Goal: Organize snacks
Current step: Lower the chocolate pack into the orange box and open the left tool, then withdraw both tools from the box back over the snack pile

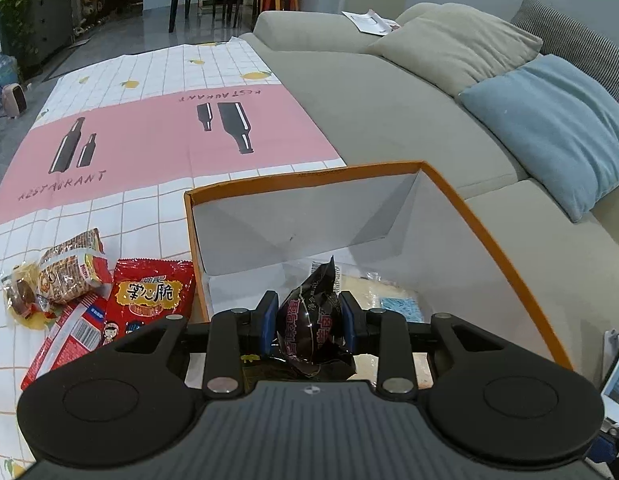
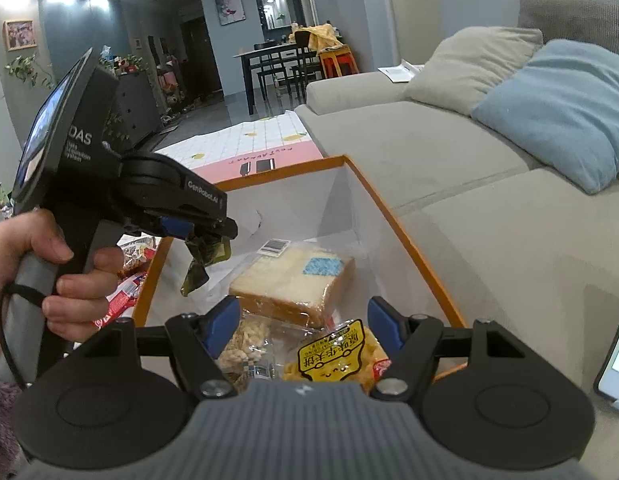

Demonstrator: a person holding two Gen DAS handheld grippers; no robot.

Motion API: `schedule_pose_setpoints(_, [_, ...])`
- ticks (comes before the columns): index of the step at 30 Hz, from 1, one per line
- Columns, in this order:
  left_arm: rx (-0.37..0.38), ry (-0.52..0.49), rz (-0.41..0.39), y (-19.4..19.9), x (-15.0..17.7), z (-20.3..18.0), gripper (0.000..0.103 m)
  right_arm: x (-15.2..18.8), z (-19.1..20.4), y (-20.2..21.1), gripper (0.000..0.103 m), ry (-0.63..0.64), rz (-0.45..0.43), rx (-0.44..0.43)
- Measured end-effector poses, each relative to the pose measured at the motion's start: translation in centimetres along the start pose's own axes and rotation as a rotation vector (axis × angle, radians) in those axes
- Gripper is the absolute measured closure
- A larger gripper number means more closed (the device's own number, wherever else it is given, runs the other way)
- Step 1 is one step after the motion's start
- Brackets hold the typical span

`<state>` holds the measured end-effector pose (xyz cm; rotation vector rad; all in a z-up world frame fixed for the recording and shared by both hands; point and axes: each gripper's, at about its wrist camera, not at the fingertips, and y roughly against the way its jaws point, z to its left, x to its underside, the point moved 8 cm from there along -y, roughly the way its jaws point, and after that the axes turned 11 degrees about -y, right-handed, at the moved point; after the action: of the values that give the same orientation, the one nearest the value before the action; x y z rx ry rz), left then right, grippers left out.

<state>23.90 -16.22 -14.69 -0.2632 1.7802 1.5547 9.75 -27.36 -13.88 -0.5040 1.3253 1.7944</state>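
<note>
I'd say I'm about halfway: inside the orange-rimmed box [image 2: 393, 216] lie wrapped bread [image 2: 293, 280], a nut pack [image 2: 241, 344] and a yellow cracker bag [image 2: 333, 356]. My left gripper [image 1: 309, 316] pinches a dark snack pouch [image 1: 309, 320] above the box; my right gripper [image 2: 301, 320] stands released, empty. Outside the box, red packets [image 1: 153, 296] wait.

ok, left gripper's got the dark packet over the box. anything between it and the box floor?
Nothing visible blocks it. The left gripper holds the dark snack packet above the open orange-rimmed box. Below lie the wrapped bread and the yellow snack bag, but bare floor shows on the box's left side.
</note>
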Motion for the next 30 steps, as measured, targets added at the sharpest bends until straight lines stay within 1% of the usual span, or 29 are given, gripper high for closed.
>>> schedule_pose_setpoints(3, [-0.011,-0.041,-0.010,-0.1,0.0,-0.4,0.066,0.1,-0.3,0.2,0.033,-0.015,0.008,0.002])
schedule_pose_setpoints(4, [-0.013,-0.058,-0.027,0.2,-0.1,-0.5,0.057,0.1,-0.3,0.1,0.033,-0.019,0.010,0.003])
schedule_pose_setpoints(5, [-0.011,-0.068,-0.041,0.4,-0.2,-0.5,0.051,0.1,-0.5,0.1,0.033,-0.023,0.011,0.005])
schedule_pose_setpoints(6, [-0.012,-0.071,-0.053,0.7,-0.3,-0.5,0.036,0.1,-0.5,0.2,0.033,-0.027,0.012,0.006])
schedule_pose_setpoints(7, [-0.010,-0.066,-0.066,1.0,-0.4,-0.5,0.027,0.1,-0.6,0.2,0.033,-0.032,0.013,0.005])
schedule_pose_setpoints(10, [0.000,-0.045,-0.080,1.8,-0.6,-0.3,0.027,0.2,-0.7,0.2,0.033,-0.041,0.016,0.001])
schedule_pose_setpoints(13, [-0.005,-0.047,-0.073,2.3,-0.8,-0.3,0.027,0.3,-0.5,0.3,0.033,-0.034,0.016,-0.001])
schedule_pose_setpoints(18, [-0.002,-0.051,-0.092,3.6,-1.1,-0.2,0.027,0.2,-0.3,0.3,0.033,-0.029,0.014,-0.006])
schedule_pose_setpoints(30, [0.009,-0.058,-0.157,8.6,-1.8,0.3,0.027,-0.2,1.2,0.9,0.033,-0.010,-0.010,-0.025])
